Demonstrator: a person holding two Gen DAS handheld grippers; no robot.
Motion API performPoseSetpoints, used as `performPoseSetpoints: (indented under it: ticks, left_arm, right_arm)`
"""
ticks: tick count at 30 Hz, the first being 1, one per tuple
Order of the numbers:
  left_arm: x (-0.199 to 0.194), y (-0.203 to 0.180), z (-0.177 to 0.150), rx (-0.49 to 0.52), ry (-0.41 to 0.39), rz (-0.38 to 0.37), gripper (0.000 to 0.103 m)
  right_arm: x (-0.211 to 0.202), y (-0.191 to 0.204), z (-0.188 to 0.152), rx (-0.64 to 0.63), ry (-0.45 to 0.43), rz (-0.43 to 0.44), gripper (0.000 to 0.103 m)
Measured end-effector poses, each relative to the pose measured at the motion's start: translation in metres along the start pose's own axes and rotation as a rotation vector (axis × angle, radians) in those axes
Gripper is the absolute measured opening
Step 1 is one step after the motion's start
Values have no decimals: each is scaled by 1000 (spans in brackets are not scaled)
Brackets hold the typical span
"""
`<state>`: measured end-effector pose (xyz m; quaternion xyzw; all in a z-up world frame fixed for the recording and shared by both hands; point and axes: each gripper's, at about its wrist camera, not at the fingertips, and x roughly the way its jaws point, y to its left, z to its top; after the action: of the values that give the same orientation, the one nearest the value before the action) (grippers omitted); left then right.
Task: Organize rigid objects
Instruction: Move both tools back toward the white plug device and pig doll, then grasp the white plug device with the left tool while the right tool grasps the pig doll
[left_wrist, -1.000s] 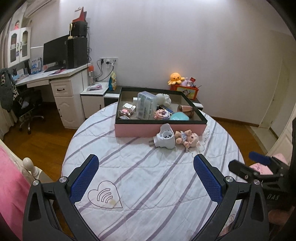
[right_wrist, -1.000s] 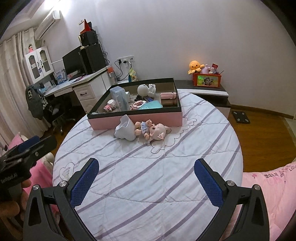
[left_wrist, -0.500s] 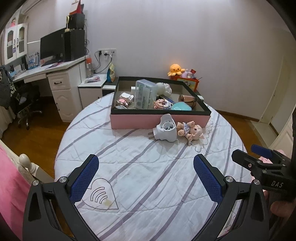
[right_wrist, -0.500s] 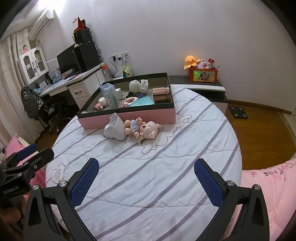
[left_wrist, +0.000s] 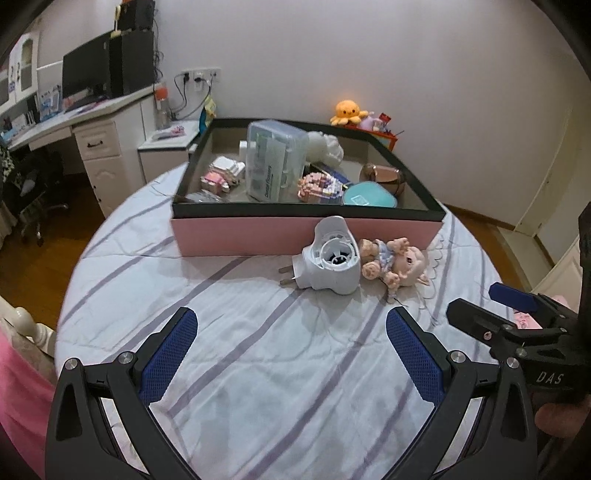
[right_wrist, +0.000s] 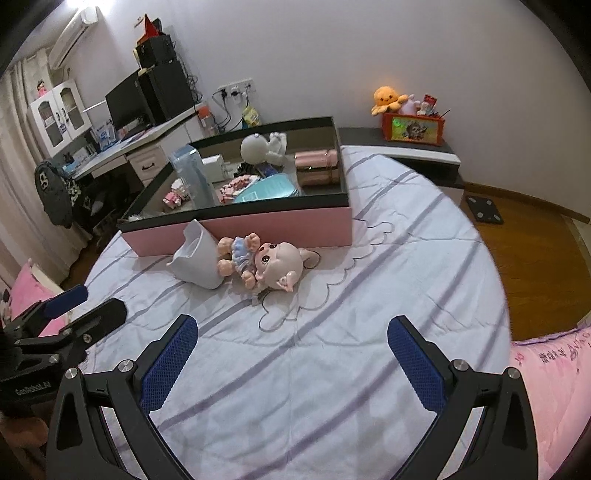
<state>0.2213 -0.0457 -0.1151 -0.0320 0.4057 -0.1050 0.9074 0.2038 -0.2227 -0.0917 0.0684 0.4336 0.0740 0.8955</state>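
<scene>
Tongs (left_wrist: 291, 347) agape before doll (left_wrist: 391, 264)

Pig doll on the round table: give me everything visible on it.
The pig doll is a small figurine, hard plastic by its look, with a big pale-pink head, pointed ears, dark eyes and a light blue frilly dress. It lies on its back on the striped cloth, just in front of the pink box, head toward the right tool's side. Its legs lie against the white plug-in device. Neither tool touches it.
</scene>
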Motion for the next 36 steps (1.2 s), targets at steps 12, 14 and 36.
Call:
performPoseSetpoints:
  ticks: [12, 14, 36]
  left_arm:
    - [60, 6, 15, 5, 85, -125, 103]
    - [69, 5, 17, 11, 96, -121, 103]
    - [65, 38, 15, -7, 51, -66, 79]
  right_arm:
    - [59, -7, 23, -84, 94, 24, 103]
    - [63, -12, 25, -90, 103, 25, 103]
    - [79, 7, 25, -143, 89, -5, 103]
